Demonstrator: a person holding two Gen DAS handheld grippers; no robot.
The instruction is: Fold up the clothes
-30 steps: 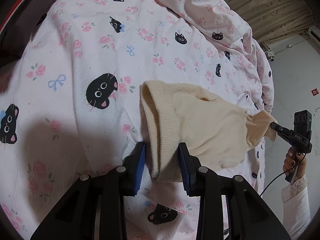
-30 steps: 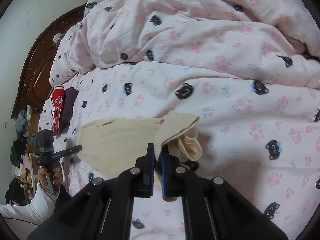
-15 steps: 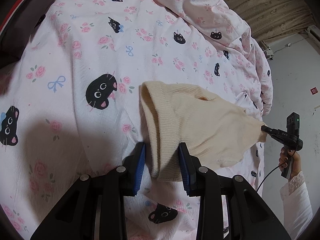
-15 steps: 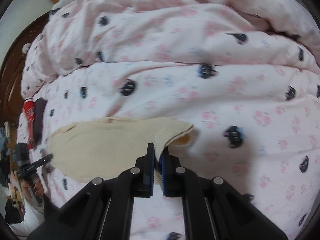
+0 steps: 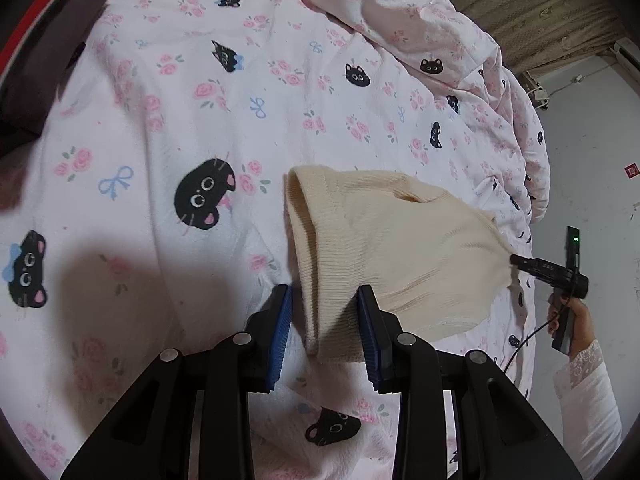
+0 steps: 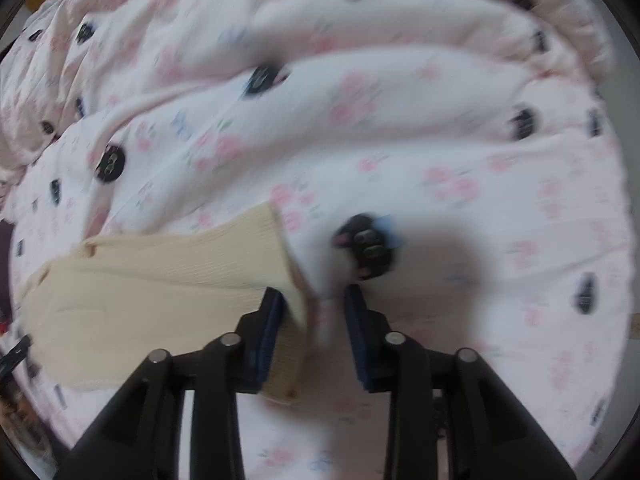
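Note:
A cream ribbed knit garment (image 5: 400, 248) lies stretched across the pink cat-print duvet (image 5: 160, 120). My left gripper (image 5: 324, 320) stands over its ribbed hem: the right pad touches the knit, the left pad has a gap, so it is open around the hem. In the right wrist view, which is blurred, the right gripper (image 6: 310, 312) is low over the bed and its jaws are opening. The other end of the garment (image 6: 160, 280) rests against its left pad and is not pinched. A hand (image 5: 572, 320) holds the right gripper (image 5: 532, 266) at the garment's far corner.
A dark and red cloth (image 5: 40, 40) lies at the bed's upper left. Bunched duvet folds (image 6: 280, 40) rise behind the garment. A brown curtain (image 5: 540, 8) and a grey wall (image 5: 592, 160) stand past the bed's right edge.
The right gripper came down toward the bed with the garment's end, laying it flatter, and its shut jaws have parted. The left gripper has stayed put.

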